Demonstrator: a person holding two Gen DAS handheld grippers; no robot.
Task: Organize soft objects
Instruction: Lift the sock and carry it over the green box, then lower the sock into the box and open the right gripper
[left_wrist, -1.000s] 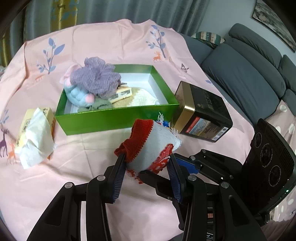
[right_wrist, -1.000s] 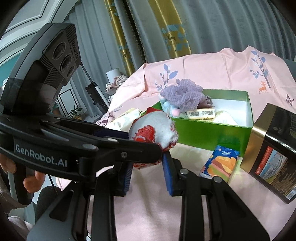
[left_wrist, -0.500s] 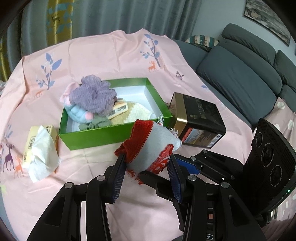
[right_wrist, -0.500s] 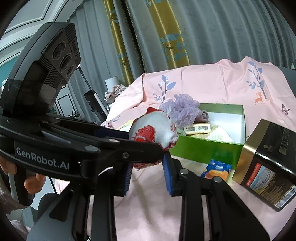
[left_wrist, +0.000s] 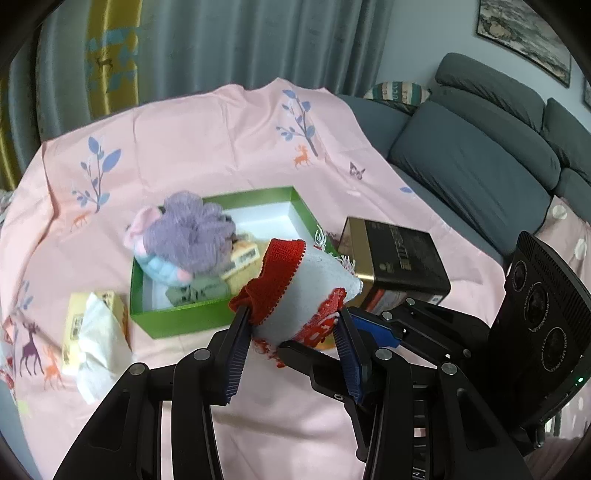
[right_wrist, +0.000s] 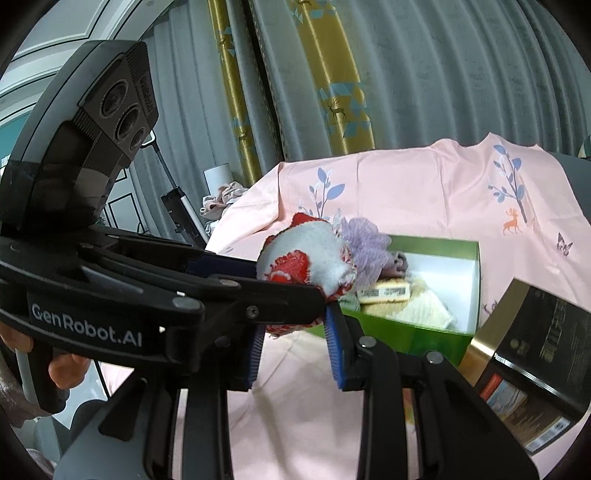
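My left gripper (left_wrist: 291, 325) is shut on a rolled white and red knitted cloth (left_wrist: 306, 288) and holds it in the air above the pink cloth, in front of the green box (left_wrist: 184, 321). The same cloth shows in the right wrist view (right_wrist: 306, 258), with my right gripper (right_wrist: 295, 332) just under and behind it, jaws apart and empty. The green box (right_wrist: 436, 332) holds a purple bath pouf (left_wrist: 184, 232), a pale blue and pink plush toy (left_wrist: 162, 269), a grey-green cloth, a labelled yellow item (right_wrist: 384, 291) and a cream cloth.
A black and gold tin (left_wrist: 395, 258) lies right of the box. A yellow tissue pack (left_wrist: 92, 332) with white tissue pulled out lies to its left. A grey sofa (left_wrist: 480, 155) stands at the far right. Curtains hang behind the table.
Both grippers have risen and drawn back from the table with the knitted cloth still held. The box and the tin look smaller and farther away.
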